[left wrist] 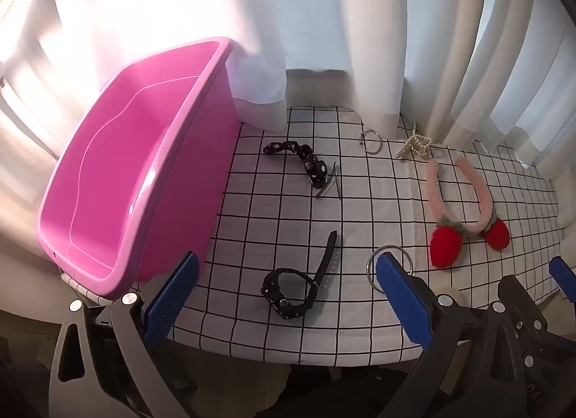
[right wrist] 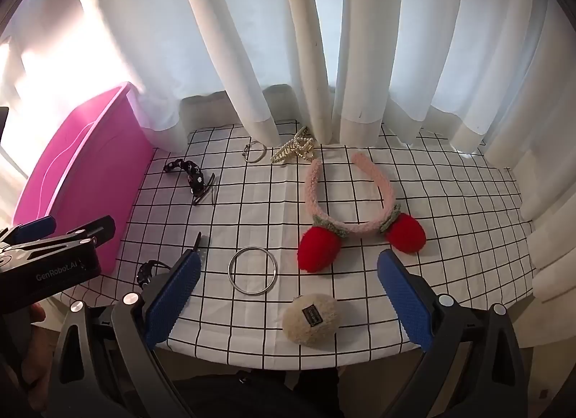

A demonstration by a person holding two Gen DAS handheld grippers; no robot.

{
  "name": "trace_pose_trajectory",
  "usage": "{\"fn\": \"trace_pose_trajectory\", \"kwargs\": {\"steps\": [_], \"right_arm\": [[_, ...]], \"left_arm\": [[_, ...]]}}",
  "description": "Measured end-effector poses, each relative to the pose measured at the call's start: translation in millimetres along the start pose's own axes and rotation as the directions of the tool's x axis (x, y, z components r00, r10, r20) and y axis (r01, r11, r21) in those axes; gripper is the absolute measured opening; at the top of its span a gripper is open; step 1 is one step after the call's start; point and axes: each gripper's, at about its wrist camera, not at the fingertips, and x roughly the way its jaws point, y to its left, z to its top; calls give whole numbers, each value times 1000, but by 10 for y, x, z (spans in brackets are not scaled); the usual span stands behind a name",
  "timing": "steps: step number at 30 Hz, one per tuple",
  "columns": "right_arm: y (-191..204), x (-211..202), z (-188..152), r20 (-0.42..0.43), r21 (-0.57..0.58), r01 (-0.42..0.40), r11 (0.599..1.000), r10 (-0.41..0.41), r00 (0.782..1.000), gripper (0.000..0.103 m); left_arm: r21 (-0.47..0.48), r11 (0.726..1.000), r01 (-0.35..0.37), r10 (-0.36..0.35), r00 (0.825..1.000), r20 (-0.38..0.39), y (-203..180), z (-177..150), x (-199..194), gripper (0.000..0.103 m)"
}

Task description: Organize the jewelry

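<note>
Jewelry lies scattered on the checked-cloth worktop (right wrist: 450, 202): black plastic watch (left wrist: 288, 292) near the front edge, pink tub (left wrist: 118, 173) at left; left claw (left wrist: 288, 288) and right claw (right wrist: 288, 288) both wide, empty

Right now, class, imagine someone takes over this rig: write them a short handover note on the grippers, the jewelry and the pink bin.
Left gripper: open, empty, above the black watch.
Right gripper: open, empty, above the large metal ring and fluffy cream clip.
Pink bin: on the left, nothing seen inside.
On the checked cloth: strawberry headband, pearl claw clip, small ring, black hair clip.
Done: nothing. Left: everything.
</note>
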Motion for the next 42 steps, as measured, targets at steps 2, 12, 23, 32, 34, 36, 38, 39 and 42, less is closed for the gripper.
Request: {"fn": "trace_pose_trajectory", "kwargs": {"steps": [2, 12, 23, 32, 34, 36, 38, 39, 42], "right_arm": [[6, -5, 4, 6, -9, 15, 1000, -15, 1000, 94], [-28, -7, 20, 9, -2, 9, 1000, -9, 1000, 94], [-23, -23, 53, 13, -8, 12, 1000, -11, 1000, 94], [-14, -17, 63, 14, -11, 10, 1000, -10, 1000, 94], [-12, -17, 65, 14, -11, 10, 1000, -10, 1000, 94], [-10, -19, 64, 14, -12, 10, 1000, -10, 1000, 94], [-14, -13, 71, 14, -11, 9, 1000, -9, 1000, 94], [-16, -9, 74, 13, -10, 8, 1000, -8, 1000, 94], [-21, -5, 75, 13, -9, 7, 1000, -7, 1000, 94]], "left_arm": [[4, 1000, 0, 0, 1000, 4, 18, 10, -1, 97], [14, 1000, -5, 5, 1000, 14, 81, 39, 4, 97], [15, 1000, -21, 20, 1000, 11, -66, 21, -14, 97], [20, 1000, -23, 22, 1000, 10, -82, 16, -6, 97], [19, 1000, -25, 24, 1000, 12, -81, 24, -8, 97], [17, 1000, -25, 25, 1000, 14, -74, 28, -10, 97], [16, 1000, -26, 26, 1000, 15, -70, 27, -11, 97], [17, 1000, -25, 25, 1000, 15, -72, 23, -9, 97], [18, 1000, -25, 25, 1000, 14, -63, 25, -7, 97]]}}
